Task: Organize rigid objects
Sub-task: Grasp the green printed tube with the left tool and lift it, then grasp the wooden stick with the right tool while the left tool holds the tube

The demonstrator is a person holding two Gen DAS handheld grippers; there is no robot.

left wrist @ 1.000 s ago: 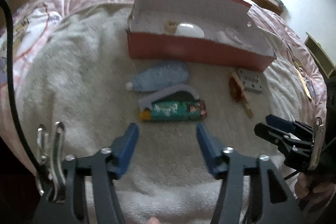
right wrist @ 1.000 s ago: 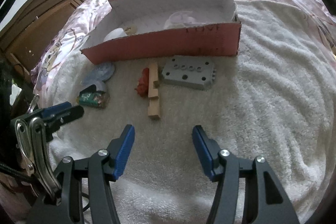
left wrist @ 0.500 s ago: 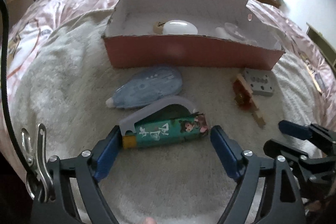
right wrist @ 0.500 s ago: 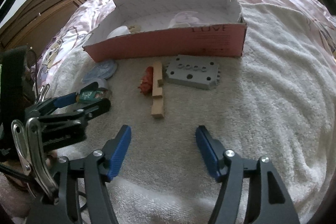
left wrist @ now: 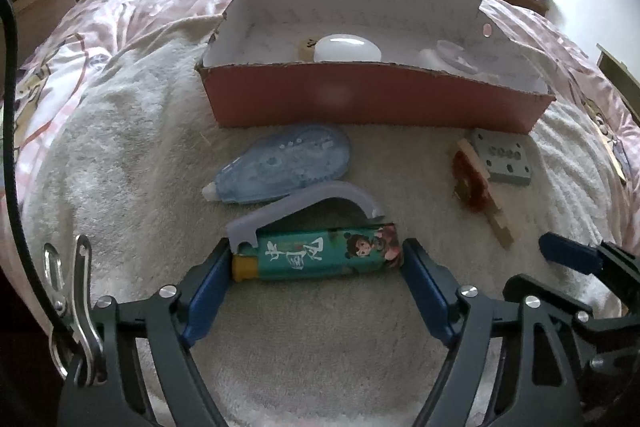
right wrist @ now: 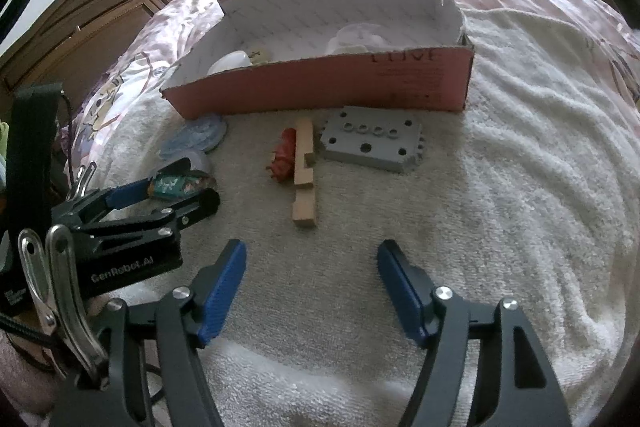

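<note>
Spread over a bed, a cream towel (left wrist: 120,155) carrying everything. Toward its far edge, a red cardboard box (left wrist: 372,99), open-topped with white inner walls, holding a white egg-shaped object (left wrist: 346,49), a small tan piece beside it, and a clear plastic item (left wrist: 456,57) at the right end. Just in front of the box's near wall, toward its left end, a blue correction-tape dispenser (left wrist: 280,165) lying flat. Nearer still, touching or almost touching it, a grey curved plastic handle (left wrist: 308,203), and right against that a green printed lighter (left wrist: 324,257) with a yellow end, lying crosswise. Left gripper (left wrist: 318,267) lowered around the lighter, jaws now closing from nearly full width, lighter between the blue pads; left pad at the yellow end, right pad at the other end, firm pressure not evident, contact too close to call. Toward the right end of the box's near wall, a grey block with holes (right wrist: 372,143), flat on the towel; beside it a notched wooden stick (right wrist: 304,175) with a red gear-like piece (right wrist: 282,157) touching its left side. Right gripper (right wrist: 312,291) hovering above bare towel near the front edge, jaws opening, nothing between them, stick's near end just beyond the fingertips.
</note>
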